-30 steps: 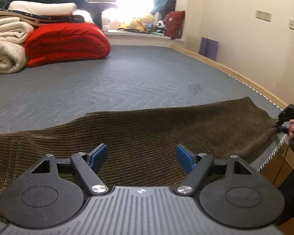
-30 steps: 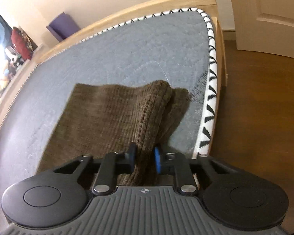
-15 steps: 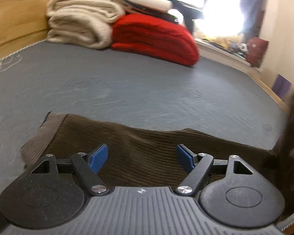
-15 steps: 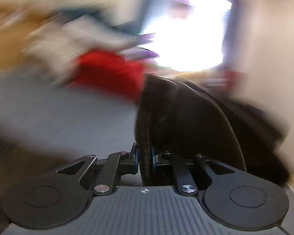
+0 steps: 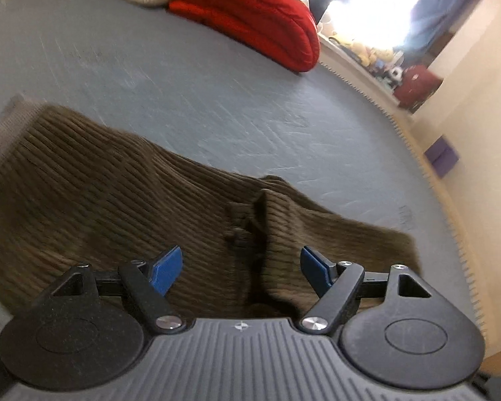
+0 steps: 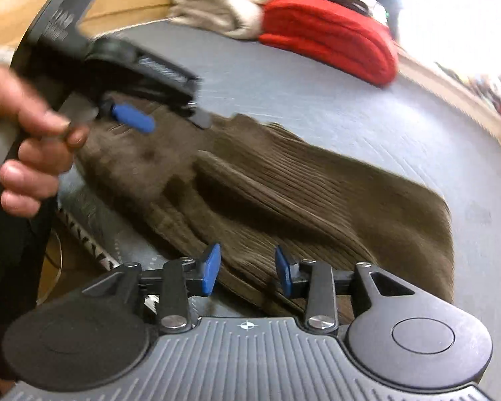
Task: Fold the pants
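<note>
My brown ribbed corduroy pants (image 5: 123, 200) lie doubled over on the grey quilted mattress (image 5: 217, 100), the top layer's hem crossing the middle in a soft ridge. My left claw (image 5: 241, 269) hovers over them, its blue pads spread wide and gripping nothing. My right claw (image 6: 247, 269) has just been opening; its pads stand apart, the fabric below them untouched. A plump red folded blanket (image 5: 250, 16) sits far back.

My left gripper (image 5: 241, 270) was wide open and pointed downward. My right gripper (image 6: 247, 272) had just been opening, with nothing pressed between its pads. My left hand (image 6: 30, 140) held its handle.
</note>
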A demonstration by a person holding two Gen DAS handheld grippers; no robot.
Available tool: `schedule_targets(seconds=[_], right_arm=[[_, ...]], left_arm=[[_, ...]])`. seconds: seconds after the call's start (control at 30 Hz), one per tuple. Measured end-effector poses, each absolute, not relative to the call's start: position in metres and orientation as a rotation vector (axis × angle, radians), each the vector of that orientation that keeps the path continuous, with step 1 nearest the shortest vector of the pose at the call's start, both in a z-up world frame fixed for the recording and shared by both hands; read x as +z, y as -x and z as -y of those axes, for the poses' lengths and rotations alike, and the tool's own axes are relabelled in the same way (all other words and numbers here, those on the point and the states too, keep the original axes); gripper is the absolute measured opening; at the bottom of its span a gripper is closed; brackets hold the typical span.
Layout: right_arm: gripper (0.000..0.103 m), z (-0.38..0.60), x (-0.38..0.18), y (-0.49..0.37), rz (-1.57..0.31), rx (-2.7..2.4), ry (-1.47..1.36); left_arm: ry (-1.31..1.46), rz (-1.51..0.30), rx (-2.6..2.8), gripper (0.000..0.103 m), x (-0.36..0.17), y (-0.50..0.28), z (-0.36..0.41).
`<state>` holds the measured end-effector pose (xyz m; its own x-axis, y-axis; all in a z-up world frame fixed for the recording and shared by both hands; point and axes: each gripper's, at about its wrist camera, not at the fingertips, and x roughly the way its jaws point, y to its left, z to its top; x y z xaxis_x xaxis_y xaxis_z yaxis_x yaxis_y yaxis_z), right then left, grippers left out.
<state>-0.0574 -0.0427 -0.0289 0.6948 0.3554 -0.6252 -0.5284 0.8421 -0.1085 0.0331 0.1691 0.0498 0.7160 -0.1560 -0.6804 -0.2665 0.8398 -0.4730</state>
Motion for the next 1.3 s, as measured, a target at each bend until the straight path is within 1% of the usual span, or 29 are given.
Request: schedule_targets(seconds=[0.03, 0.07, 0.1, 0.13, 0.23, 0.27, 0.3, 0.33, 0.4, 0.43, 0.47, 0.5, 0.57, 0.6, 0.67, 0.77, 0.83, 0.87, 0.93, 1.07, 1.1, 1.17, 1.2, 1.23, 1.27, 1.3], right_arm=[[0.039, 0.052, -0.028, 0.057, -0.642, 0.485, 0.256], [0.042, 0.055, -0.029, 0.055, -0.649, 0.471, 0.229], [0.047, 0.058, -0.030, 0.054, -0.655, 0.458, 0.207], [0.048, 0.063, -0.034, 0.052, -0.657, 0.448, 0.194], [0.049, 0.068, -0.049, 0.042, -0.675, 0.410, 0.184], [0.049, 0.068, -0.050, 0.037, -0.688, 0.403, 0.170], [0.049, 0.072, -0.052, 0.034, -0.702, 0.397, 0.142], [0.049, 0.077, -0.053, 0.033, -0.707, 0.394, 0.116], [0.049, 0.084, -0.051, 0.034, -0.691, 0.370, 0.081], [0.049, 0.089, -0.047, 0.036, -0.676, 0.352, 0.063], [0.050, 0.096, -0.042, 0.039, -0.663, 0.334, 0.043], [0.054, 0.104, -0.039, 0.041, -0.645, 0.296, 0.013], [0.059, 0.116, -0.037, 0.039, -0.629, 0.209, -0.041], [0.061, 0.124, -0.037, 0.038, -0.627, 0.148, -0.076], [0.062, 0.138, -0.040, 0.034, -0.638, 0.031, -0.136], [0.064, 0.160, -0.052, 0.028, -0.710, -0.115, -0.219], [0.065, 0.177, -0.065, 0.023, -0.779, -0.168, -0.324], [0.068, 0.183, -0.070, 0.021, -0.797, -0.175, -0.383], [0.071, 0.192, -0.078, 0.019, -0.819, -0.192, -0.479], [0.072, 0.197, -0.081, 0.016, -0.822, -0.185, -0.528], [0.072, 0.197, -0.081, 0.015, -0.824, -0.177, -0.540], [0.072, 0.197, -0.083, 0.014, -0.830, -0.163, -0.553], [0.072, 0.196, -0.081, 0.017, -0.830, -0.162, -0.554], [0.072, 0.197, -0.080, 0.017, -0.831, -0.159, -0.555], [0.072, 0.197, -0.081, 0.017, -0.834, -0.153, -0.560], [0.072, 0.201, -0.082, 0.016, -0.838, -0.146, -0.568]], left_arm=[[0.615, -0.783, 0.049, 0.082, 0.047, -0.038, -0.172], [0.649, -0.790, 0.031, 0.082, 0.043, -0.044, -0.174], [0.686, -0.802, 0.008, 0.082, 0.037, -0.051, -0.177], [0.720, -0.828, -0.024, 0.082, 0.029, -0.061, -0.178], [0.780, -0.913, -0.053, 0.081, 0.000, -0.087, -0.180], [0.786, -0.915, -0.060, 0.077, -0.004, -0.093, -0.182], [0.759, -0.904, -0.085, 0.037, 0.000, -0.099, -0.182], [0.709, -0.883, -0.130, 0.029, 0.012, -0.105, -0.182], [0.655, -0.718, -0.207, 0.028, 0.044, -0.100, -0.185], [0.623, -0.664, -0.196, 0.030, 0.054, -0.096, -0.187], [0.593, -0.659, -0.144, 0.034, 0.055, -0.095, -0.189], [0.564, -0.699, -0.065, 0.041, 0.049, -0.098, -0.190], [0.473, -0.786, 0.095, 0.039, 0.036, -0.100, -0.191], [0.430, -0.765, 0.161, 0.039, 0.037, -0.093, -0.192], [0.426, -0.683, 0.207, 0.041, 0.049, -0.073, -0.194], [0.432, -0.623, 0.129, 0.041, 0.066, -0.056, -0.183], [0.359, -0.639, 0.076, 0.043, 0.072, -0.054, -0.165], [0.343, -0.665, 0.080, 0.043, 0.072, -0.052, -0.159], [0.387, -0.717, 0.109, 0.044, 0.066, -0.046, -0.161], [0.461, -0.817, 0.131, 0.045, 0.054, -0.041, -0.161], [0.469, -0.843, 0.119, 0.050, 0.050, -0.040, -0.161], [0.499, -0.913, 0.067, 0.051, 0.035, -0.043, -0.158], [0.514, -0.934, 0.066, 0.044, 0.029, -0.045, -0.158], [0.517, -0.933, 0.071, 0.026, 0.027, -0.047, -0.157], [0.501, -0.911, 0.071, 0.024, 0.031, -0.047, -0.158], [0.470, -0.856, 0.072, 0.019, 0.044, -0.041, -0.156]])
